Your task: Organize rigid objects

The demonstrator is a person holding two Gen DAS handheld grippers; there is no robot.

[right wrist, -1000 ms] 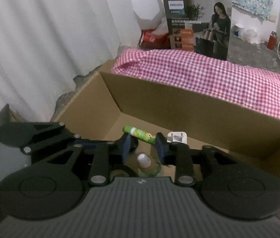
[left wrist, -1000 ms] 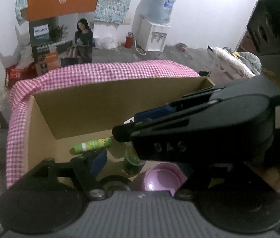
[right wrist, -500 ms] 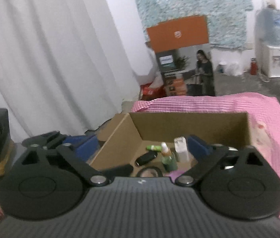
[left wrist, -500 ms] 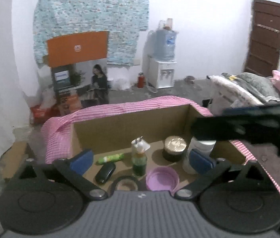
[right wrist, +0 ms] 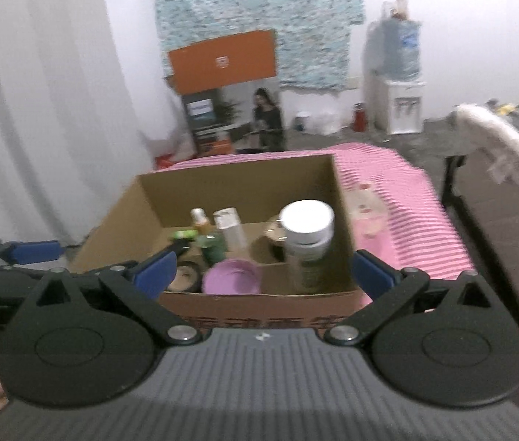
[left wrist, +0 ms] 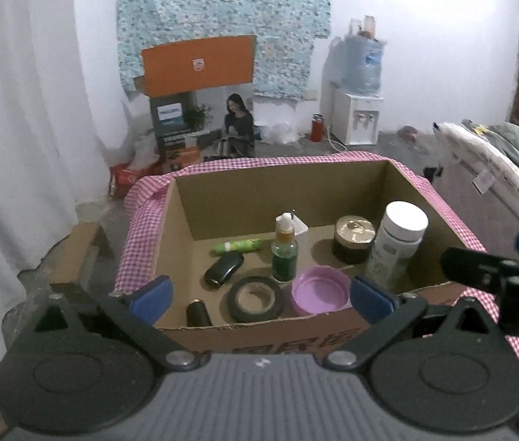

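An open cardboard box stands on a pink checked cloth. Inside are a white-capped bottle, a gold-lidded dark jar, a green dropper bottle, a purple lid, a black tape roll, a green tube and a black oval case. My left gripper is open and empty, before the box's near wall. My right gripper is open and empty, also before the box; the view is blurred.
Behind the table stand an orange-topped printed carton and a water dispenser. A white curtain hangs at the left. A bed with bedding is at the right. The right gripper's finger juts in at right.
Both grippers have pulled back and up out of the box. The right gripper's jaws have opened wide. The green dropper bottle now stands free in the box.
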